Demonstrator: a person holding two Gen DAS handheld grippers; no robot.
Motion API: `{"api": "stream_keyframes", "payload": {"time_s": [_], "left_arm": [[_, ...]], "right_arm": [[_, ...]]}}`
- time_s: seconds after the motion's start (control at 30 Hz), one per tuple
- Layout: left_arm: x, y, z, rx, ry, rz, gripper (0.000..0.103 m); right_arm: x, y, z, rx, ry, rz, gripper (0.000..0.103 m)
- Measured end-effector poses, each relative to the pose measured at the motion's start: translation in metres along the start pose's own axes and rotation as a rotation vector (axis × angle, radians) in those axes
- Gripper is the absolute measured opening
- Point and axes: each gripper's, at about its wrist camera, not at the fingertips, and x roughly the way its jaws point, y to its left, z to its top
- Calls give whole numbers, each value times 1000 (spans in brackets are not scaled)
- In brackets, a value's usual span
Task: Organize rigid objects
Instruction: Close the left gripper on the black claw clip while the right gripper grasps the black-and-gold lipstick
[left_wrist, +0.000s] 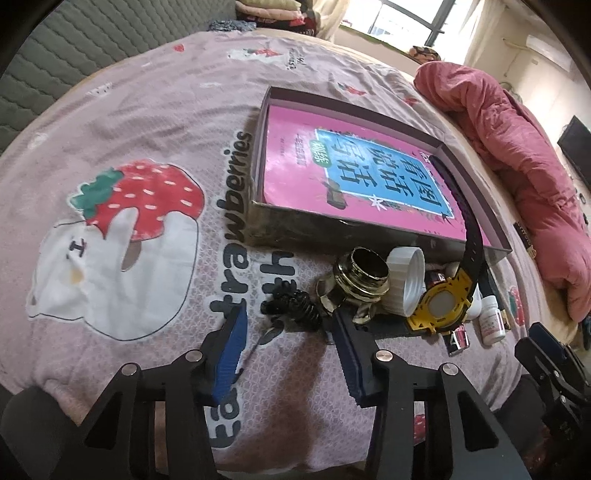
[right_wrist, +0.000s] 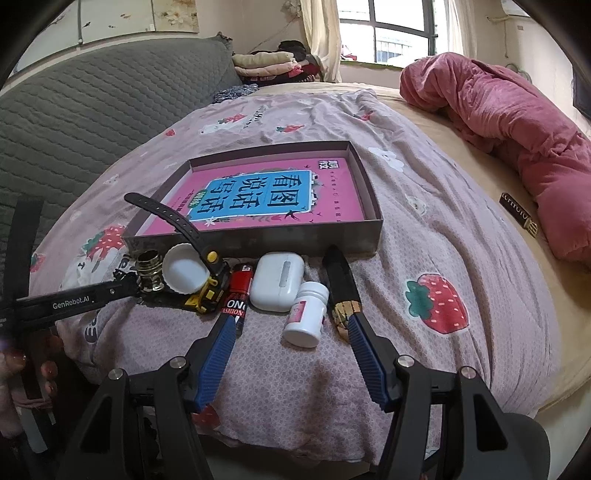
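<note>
Two grippers are over the pink strawberry-print bed sheet (right_wrist: 424, 229), and the small things lie in a row along the near wall of the shallow grey cardboard box (right_wrist: 373, 192), which holds a pink book with a blue title panel (right_wrist: 258, 199).

Your left gripper (left_wrist: 286, 315) has its jaws about half apart, with nothing pressed between them; the black ribbed coil-shaped piece (left_wrist: 295, 304) lies at the fingertips, a little inside the gap, and whether a pad touches it cannot be told. Just beside it stand the shiny gold metal ring fitting (left_wrist: 364, 275) and the white ribbed plastic cap (left_wrist: 404, 280), then the yellow-and-black watch (left_wrist: 441, 306) whose strap leans over the box wall.

Your right gripper (right_wrist: 291, 323) is spread wide and empty, with the small white pill bottle (right_wrist: 306, 314) lying between its blue fingers (right_wrist: 218, 354). The red battery (right_wrist: 238, 291), the white earbud case (right_wrist: 279, 282) and the black folding knife (right_wrist: 341, 284) are near.
</note>
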Motion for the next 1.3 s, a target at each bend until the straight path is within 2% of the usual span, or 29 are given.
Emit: {"api": "stream_keyframes", "payload": {"time_s": [0.07,0.13,0.33,0.63,0.97,1.2,1.3], "left_arm": [[1,1,1,-3,-2,-10,48],[3,2,3,-6,-5,-20,40],[10,7,6,-28,2,-50,36],[20,6,8,-25,15,-85,35],[24,3,8,9,18,-67,33],[25,1,8,15,17,-62,33],[25,1,9,20,16,-57,33]], "right_arm": [[1,-3,1,5,-2,-10,63],[2,-6,2,9,-6,-21,63],[9,-21,5,33,2,-48,63],[19,-44,10,64,9,-98,63],[45,-51,10,59,94,-80,62],[61,-49,10,26,125,-83,56],[65,-44,11,-13,109,-81,45]]}}
